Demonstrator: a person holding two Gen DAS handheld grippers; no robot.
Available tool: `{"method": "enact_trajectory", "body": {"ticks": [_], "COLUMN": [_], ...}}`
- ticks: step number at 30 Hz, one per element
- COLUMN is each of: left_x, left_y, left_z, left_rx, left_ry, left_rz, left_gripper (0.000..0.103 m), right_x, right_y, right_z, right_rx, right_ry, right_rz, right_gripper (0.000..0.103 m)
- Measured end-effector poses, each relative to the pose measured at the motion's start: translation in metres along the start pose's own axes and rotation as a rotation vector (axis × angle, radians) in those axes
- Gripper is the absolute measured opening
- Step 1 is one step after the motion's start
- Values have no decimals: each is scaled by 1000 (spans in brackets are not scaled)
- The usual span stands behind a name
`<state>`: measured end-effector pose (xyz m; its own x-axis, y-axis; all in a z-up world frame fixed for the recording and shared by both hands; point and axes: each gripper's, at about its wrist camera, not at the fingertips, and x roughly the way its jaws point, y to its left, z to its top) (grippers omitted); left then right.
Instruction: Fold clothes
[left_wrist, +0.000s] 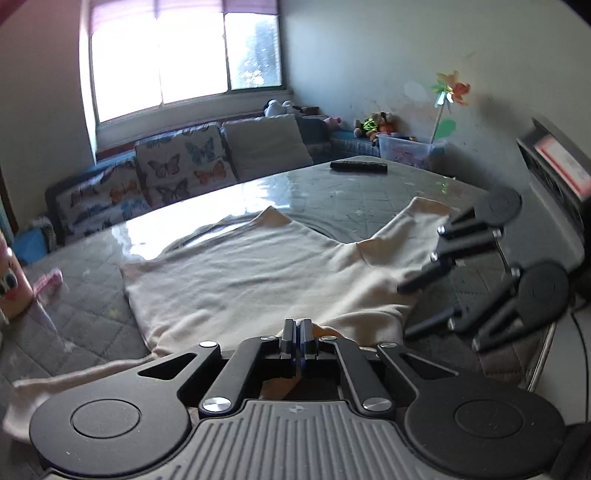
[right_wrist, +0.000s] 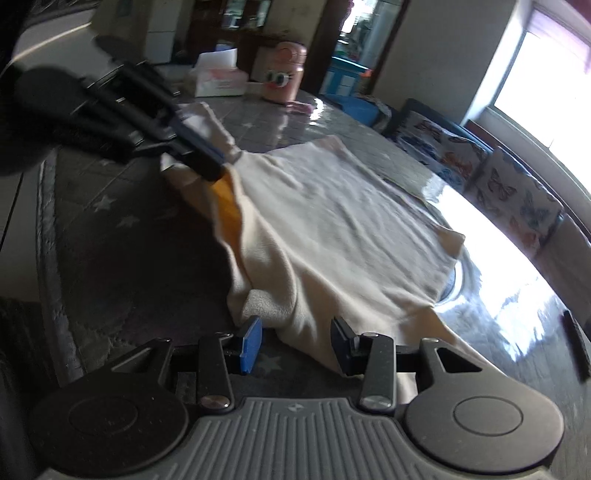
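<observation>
Left tool (left_wrist: 298, 334) pinches cream garment (left_wrist: 258, 273) on quilted table (left_wrist: 369, 199); right tool (right_wrist: 295, 341) gapes.

A bright window (left_wrist: 184, 62) at eleven o'clock throws glare across the glossy grey table (left_wrist: 332, 188). Below it runs a bench with butterfly-print cushions (left_wrist: 181, 166); a pale wall (left_wrist: 406, 55) at one o'clock carries a paper pinwheel (left_wrist: 448, 90).
</observation>
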<state>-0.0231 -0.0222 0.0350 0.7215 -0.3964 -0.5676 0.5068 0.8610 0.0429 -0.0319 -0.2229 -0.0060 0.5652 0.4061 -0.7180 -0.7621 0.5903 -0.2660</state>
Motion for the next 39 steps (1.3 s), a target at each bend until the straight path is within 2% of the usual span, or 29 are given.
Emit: {"method": "enact_trajectory", "body": {"ticks": [4, 10, 12, 14, 17, 24, 28, 33, 36, 39], "left_x": [2, 2, 2, 1, -6, -9, -20, -28, -13, 8], "left_y": [6, 3, 1, 0, 1, -8, -6, 9, 16, 16], "left_z": [-2, -9, -12, -15, -18, -30, -28, -8, 1, 1], "left_rx": [-40, -22, -12, -11, -3, 82, 109, 67, 18, -4], "left_ry": [13, 40, 53, 64, 60, 103, 88, 12, 6, 36], "left_rz": [-15, -38, -41, -43, -53, -108, -117, -58, -36, -39], "left_gripper": [2, 2, 2, 2, 2, 3, 6, 6, 6, 6], "right_x": [5, 10, 10, 10, 4, -11, -16, -20, -2, 12], "right_y": [6, 10, 9, 7, -1, -13, -17, -22, -27, -26], "right_z": [1, 2, 1, 1, 1, 5, 10, 17, 23, 24], "right_rx": [-34, -56, -48, -36, 7, 19, 22, 32, 90, 106], "right_ry": [-1, -2, -1, 0, 5, -7, -18, -31, -29, -23], "right_rz": [26, 52, 61, 71, 114, 157, 167, 170, 130, 137], "right_gripper": [41, 37, 29, 13, 7, 7, 10, 10, 10, 10]}}
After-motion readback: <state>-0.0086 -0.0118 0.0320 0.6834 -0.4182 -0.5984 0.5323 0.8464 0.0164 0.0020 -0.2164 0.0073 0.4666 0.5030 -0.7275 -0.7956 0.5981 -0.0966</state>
